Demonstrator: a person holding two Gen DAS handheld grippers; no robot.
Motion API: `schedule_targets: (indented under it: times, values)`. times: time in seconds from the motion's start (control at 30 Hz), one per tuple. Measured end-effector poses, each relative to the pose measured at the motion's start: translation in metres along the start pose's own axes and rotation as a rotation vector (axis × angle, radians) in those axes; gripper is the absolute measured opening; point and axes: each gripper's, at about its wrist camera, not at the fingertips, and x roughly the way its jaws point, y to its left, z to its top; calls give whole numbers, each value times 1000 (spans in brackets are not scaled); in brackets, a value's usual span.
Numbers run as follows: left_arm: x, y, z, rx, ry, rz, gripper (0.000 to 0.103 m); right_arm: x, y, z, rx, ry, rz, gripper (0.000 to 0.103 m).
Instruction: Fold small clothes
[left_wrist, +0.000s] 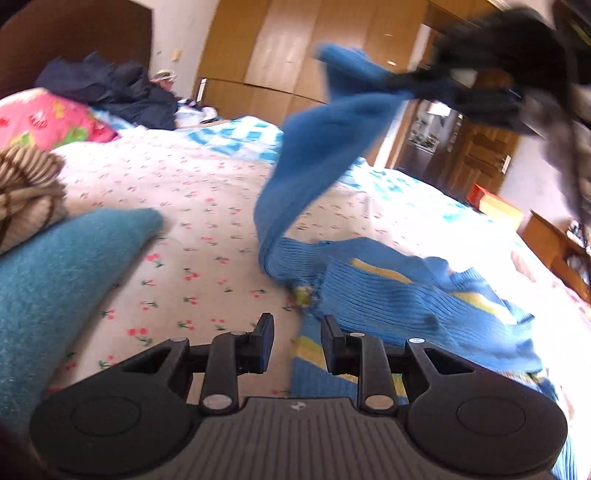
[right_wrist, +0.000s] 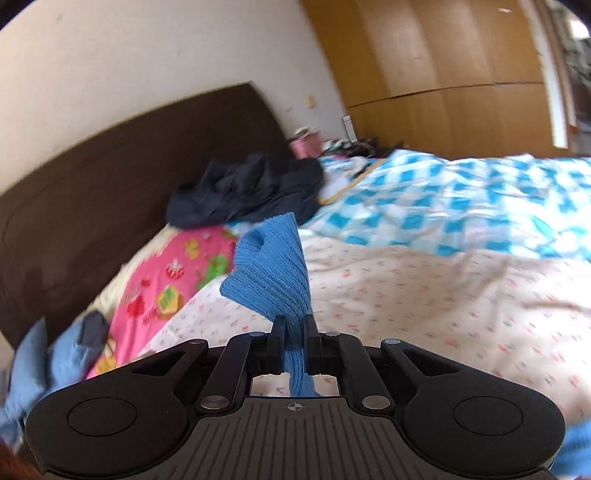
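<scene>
Left wrist view: the blue knit garment (left_wrist: 388, 291) is soft, light and floppy, best pinched at a hem or cuff. It lies on the bed (left_wrist: 192, 206), one end lifted toward the blurred right hand-held gripper (left_wrist: 476, 77). The left hand-held gripper (left_wrist: 297, 334) hangs low, jaws apart, empty.

Right wrist view: the right hand-held gripper (right_wrist: 294, 332), angled slightly down, is clamped on the garment's ribbed end (right_wrist: 273, 273).
</scene>
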Motion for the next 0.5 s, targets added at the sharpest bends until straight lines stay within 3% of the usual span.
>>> schedule_targets:
  times: [0.1,0.17,0.23,0.37,0.5]
  values:
    - [1,-26,-3,79,9,-20,34,-71,-59,-36,168,-103,-87,8]
    - [7,-43,-6,141,34,-23,37,-101,-97,-71,252,-151,-190,9]
    - [12,-59,-8,199,70,-23,37,-110,-138,-104,371,-105,-267,15]
    - [13,-83,-15,314,108,-7,37,-128,-183,-149,548,-96,-289,16]
    - [16,-94,-12,390,119,22,37,-134,-206,-168,658,-123,-250,24]
